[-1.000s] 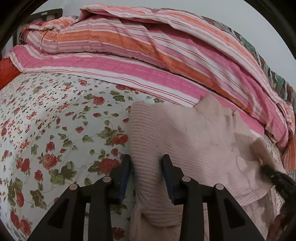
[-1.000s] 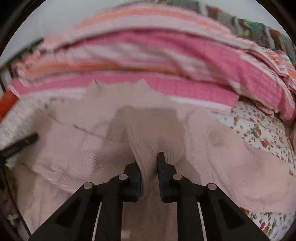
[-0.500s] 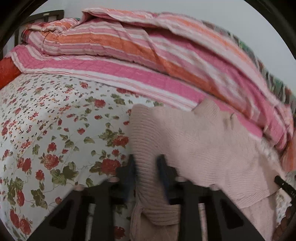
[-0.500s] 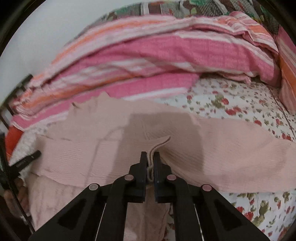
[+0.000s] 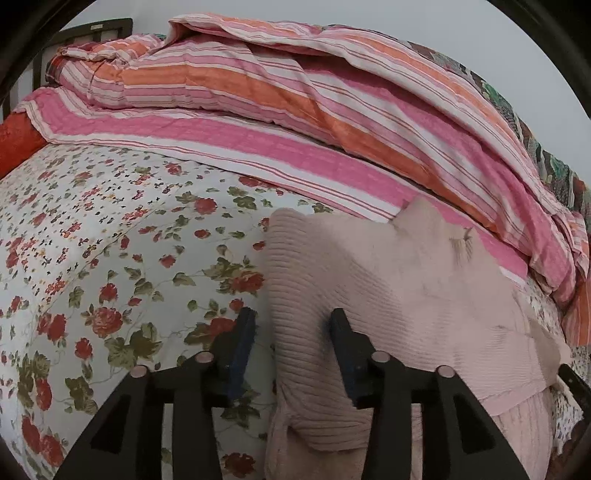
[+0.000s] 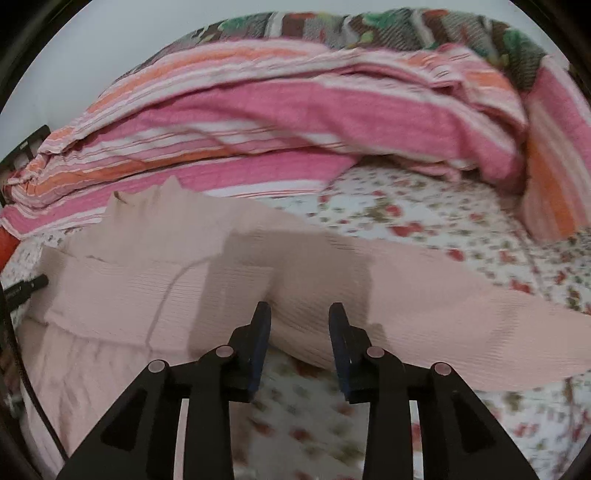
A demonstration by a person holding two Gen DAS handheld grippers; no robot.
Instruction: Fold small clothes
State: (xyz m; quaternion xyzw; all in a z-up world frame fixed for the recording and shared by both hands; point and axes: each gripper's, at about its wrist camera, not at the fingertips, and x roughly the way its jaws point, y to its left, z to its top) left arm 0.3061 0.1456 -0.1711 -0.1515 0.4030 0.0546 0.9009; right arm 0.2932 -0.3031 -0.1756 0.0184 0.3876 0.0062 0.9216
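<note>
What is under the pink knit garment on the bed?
The pink knit garment lies on the floral bedsheet, its far edge against the striped quilt. Anything beneath its middle is covered.

One pale pink ribbed knit garment [image 5: 413, 295] lies on one bed with a floral sheet [image 5: 110, 240]. One pink-and-orange striped quilt [image 5: 295, 110] is heaped behind. Two grippers, the left gripper [image 5: 291, 343] and the right gripper [image 6: 300, 339], each with two fingers spread apart.

No legible text, label, brand or number anywhere; a small pale plate on the dark headboard [image 5: 96, 26] and faint light marks on the black bar [image 6: 26, 291] at the left edge of the right wrist view are too small to read.
</note>
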